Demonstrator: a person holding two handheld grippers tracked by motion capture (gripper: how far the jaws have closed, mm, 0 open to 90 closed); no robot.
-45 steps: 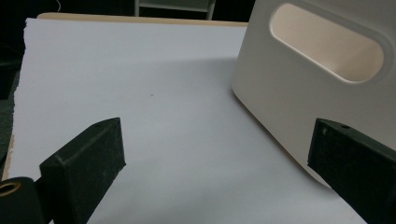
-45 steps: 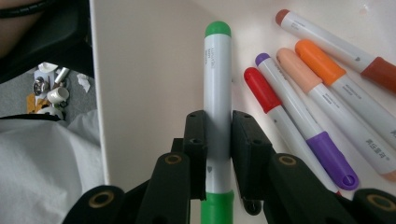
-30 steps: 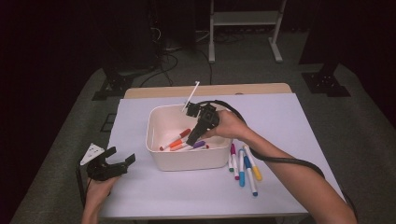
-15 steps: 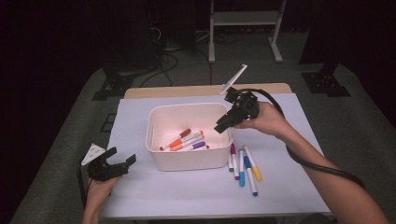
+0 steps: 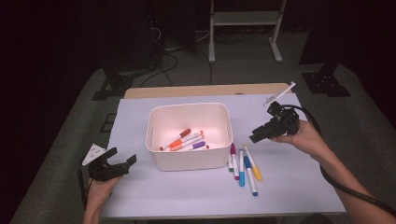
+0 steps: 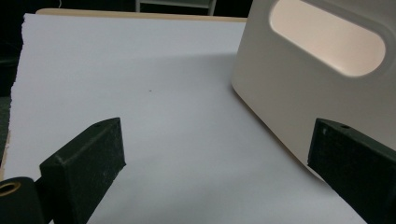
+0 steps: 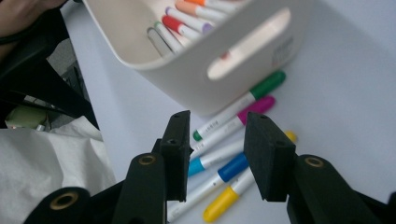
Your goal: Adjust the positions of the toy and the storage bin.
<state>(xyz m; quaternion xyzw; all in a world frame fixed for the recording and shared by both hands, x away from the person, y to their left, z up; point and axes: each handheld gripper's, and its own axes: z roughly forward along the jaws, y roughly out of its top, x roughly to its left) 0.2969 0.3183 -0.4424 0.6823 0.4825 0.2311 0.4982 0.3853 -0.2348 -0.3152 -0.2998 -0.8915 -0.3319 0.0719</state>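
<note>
While the right claw [image 5: 256, 136] hangs above the tabletop [image 5: 299, 186] to the right of the white bin [image 5: 189, 161], its jaws stand partly apart with nothing between them; they have just been opening. In the high view it sits in the person's right hand [image 5: 303, 136], jaws pointing left and down toward the loose markers [image 5: 243, 163], which lie on the white tabletop just beside the bin's right front corner and below-left of the claw, apart from it.

From the right gripper view, the right claw [image 7: 217, 154] looks straight down its jaws at those markers: a green-capped marker [image 7: 252, 95] and a magenta-capped marker [image 7: 245, 112] lie closest to the bin wall, a blue marker [image 7: 231, 169] and a yellow-capped marker [image 7: 223, 204] nearer the camera. They show through the gap between the jaws, but lie on the tabletop beyond them, untouched.

Inside the bin, several markers [image 5: 184, 140] with red, orange and purple caps lie side by side on the bottom.

At the front left corner of the tabletop, the left claw [image 5: 122, 161] rests in the person's left hand [image 5: 95, 191], jaws wide and empty, pointing right toward the bin. In the left gripper view the left claw [image 6: 217, 154] has bare tabletop between its jaws, with the bin's handle slot [image 6: 327, 39] ahead at the upper right, clear of both jaws.
</note>
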